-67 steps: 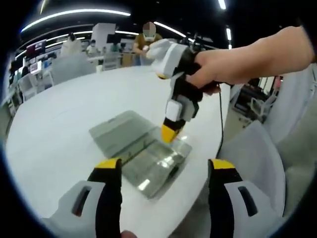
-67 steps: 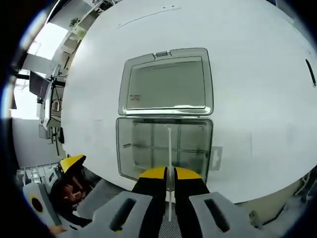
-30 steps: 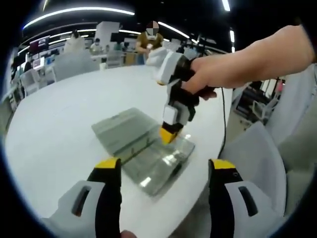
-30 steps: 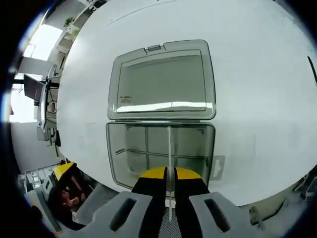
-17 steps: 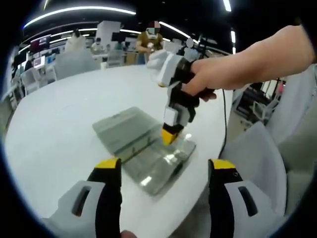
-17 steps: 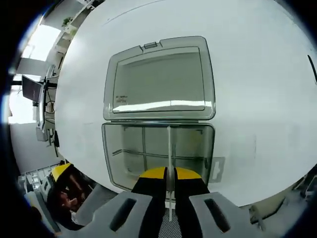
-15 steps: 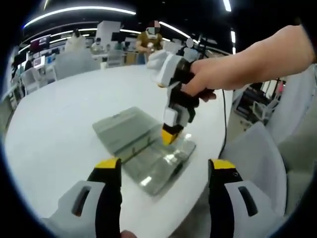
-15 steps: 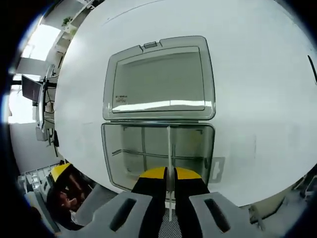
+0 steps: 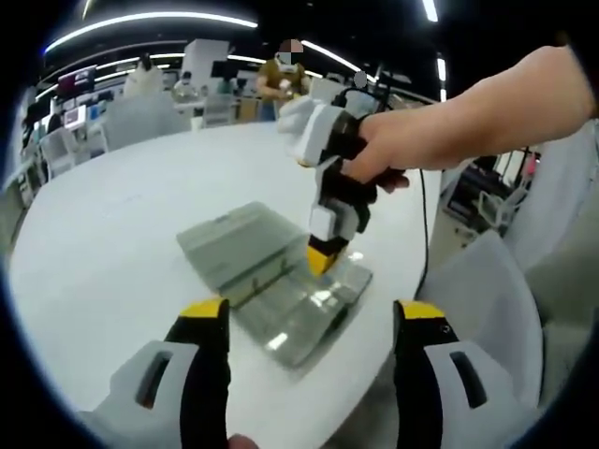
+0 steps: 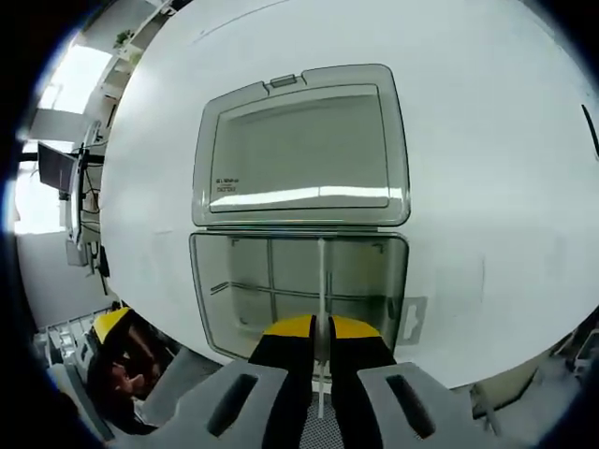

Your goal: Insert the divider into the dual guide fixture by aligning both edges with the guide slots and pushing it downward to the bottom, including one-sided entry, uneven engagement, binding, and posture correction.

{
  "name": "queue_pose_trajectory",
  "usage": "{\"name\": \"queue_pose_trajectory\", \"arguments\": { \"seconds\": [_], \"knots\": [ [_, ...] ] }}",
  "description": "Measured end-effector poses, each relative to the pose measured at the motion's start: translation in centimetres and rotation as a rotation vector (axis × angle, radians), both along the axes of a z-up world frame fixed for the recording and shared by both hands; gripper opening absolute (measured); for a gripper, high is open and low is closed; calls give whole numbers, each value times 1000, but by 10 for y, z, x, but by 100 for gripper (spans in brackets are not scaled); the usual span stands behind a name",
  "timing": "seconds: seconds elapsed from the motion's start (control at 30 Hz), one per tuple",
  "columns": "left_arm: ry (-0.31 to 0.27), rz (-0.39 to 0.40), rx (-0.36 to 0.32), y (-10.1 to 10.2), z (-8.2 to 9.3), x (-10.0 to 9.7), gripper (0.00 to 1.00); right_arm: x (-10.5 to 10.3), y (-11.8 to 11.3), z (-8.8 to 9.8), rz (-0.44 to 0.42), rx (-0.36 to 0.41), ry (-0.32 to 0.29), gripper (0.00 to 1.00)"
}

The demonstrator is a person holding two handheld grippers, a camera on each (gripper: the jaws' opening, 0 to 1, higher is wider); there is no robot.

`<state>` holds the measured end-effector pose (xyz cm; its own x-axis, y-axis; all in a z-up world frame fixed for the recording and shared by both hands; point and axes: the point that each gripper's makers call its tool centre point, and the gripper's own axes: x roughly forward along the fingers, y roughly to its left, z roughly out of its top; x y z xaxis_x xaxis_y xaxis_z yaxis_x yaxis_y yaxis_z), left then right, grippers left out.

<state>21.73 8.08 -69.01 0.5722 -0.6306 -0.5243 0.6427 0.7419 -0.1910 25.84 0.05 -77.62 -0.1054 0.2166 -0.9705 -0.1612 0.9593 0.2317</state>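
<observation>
A clear plastic compartment box [image 10: 298, 292] lies open on the white table, its lid [image 10: 304, 150] folded flat beyond it. My right gripper [image 10: 320, 329] is shut on a thin clear divider [image 10: 321, 281], seen edge-on and standing upright over the box's tray, right of a divider that sits in it. In the left gripper view the same right gripper [image 9: 321, 261], held by a hand [image 9: 421, 140], points down into the box [image 9: 281, 292]. My left gripper [image 9: 309, 313] hangs open, well short of the box, with nothing between its fingers.
The round white table [image 9: 103, 234] has bare room to the left and beyond the lid. Its near edge [image 9: 365, 374] runs close by the box. A cable [image 9: 423, 224] trails from the right gripper. People and desks stand far behind.
The right gripper view has drawn slightly closer to the box, so tray and lid look larger. The divider stays gripped. The left gripper has held still.
</observation>
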Motion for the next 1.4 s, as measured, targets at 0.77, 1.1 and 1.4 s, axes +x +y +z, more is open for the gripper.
{"name": "queue_pose_trajectory", "arguments": {
  "seconds": [0.77,1.1,1.4],
  "knots": [
    [-1,12,-4,4,0,0,69,5,2,-8,4,-10,4,0],
    [-1,14,-6,5,1,0,69,-5,3,-4,3,-14,0,0],
    [1,19,-5,7,0,0,69,-7,4,-6,1,-17,1,0]
  ]
}}
